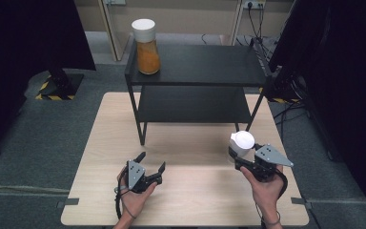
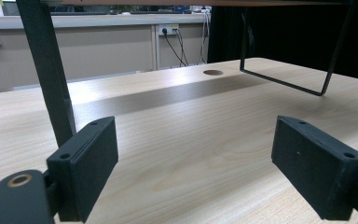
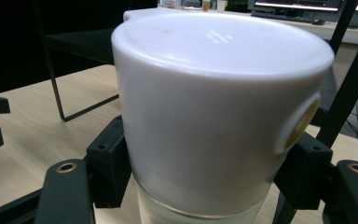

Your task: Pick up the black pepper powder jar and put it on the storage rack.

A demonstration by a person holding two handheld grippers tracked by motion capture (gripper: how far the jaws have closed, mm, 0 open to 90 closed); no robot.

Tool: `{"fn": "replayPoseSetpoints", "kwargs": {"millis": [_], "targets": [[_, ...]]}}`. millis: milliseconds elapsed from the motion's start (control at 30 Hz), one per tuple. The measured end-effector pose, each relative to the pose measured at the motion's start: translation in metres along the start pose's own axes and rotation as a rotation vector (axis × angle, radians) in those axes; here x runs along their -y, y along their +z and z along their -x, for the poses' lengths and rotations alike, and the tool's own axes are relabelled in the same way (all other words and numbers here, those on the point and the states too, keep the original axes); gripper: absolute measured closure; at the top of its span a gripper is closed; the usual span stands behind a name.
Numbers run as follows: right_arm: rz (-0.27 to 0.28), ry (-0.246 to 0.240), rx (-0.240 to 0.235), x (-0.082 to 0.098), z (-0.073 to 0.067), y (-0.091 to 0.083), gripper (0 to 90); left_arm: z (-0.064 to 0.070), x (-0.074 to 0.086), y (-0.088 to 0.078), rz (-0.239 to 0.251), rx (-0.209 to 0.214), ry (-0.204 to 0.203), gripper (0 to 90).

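At lower right of the high view, the right claw (image 1: pixel 238 160) grips a white-lidded glass jar (image 1: pixel 241 143) just under its lid. Likely smooth, breakable; hold below the lid. Left claw (image 1: pixel 148 162) gapes empty.

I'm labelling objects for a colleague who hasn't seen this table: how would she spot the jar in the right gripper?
On the wooden table, look right of the black shelf. There the right gripper clamps a clear jar below its white lid. Unlike the orange-filled jar on the shelf, it looks empty.

left gripper (image 1: pixel 148 162) jaws spread wide, right gripper (image 1: pixel 234 159) jaws clamped, both hands low
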State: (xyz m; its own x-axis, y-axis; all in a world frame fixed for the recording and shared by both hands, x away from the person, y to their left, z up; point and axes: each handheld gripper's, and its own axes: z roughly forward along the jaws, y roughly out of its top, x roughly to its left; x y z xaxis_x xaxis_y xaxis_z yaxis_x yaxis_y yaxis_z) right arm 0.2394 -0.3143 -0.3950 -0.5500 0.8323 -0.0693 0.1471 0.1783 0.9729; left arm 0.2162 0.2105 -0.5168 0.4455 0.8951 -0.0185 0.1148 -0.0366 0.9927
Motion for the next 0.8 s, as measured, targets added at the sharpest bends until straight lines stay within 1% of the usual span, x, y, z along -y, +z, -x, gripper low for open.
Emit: {"fn": "replayPoseSetpoints", "kwargs": {"millis": [300,600,800], "targets": [[0.018,0.003,0.012,-0.013,0.0,0.001,30.6,0.0,0.0,0.0,0.0,0.0,0.0,13.9],[0.054,0.015,0.027,-0.029,0.0,0.002,30.7,0.0,-0.001,0.0,-0.004,0.0,0.005,13.9],[0.081,0.016,0.03,-0.036,0.001,0.003,30.7,0.0,-0.001,0.0,-0.004,0.0,0.005,13.9]]}}
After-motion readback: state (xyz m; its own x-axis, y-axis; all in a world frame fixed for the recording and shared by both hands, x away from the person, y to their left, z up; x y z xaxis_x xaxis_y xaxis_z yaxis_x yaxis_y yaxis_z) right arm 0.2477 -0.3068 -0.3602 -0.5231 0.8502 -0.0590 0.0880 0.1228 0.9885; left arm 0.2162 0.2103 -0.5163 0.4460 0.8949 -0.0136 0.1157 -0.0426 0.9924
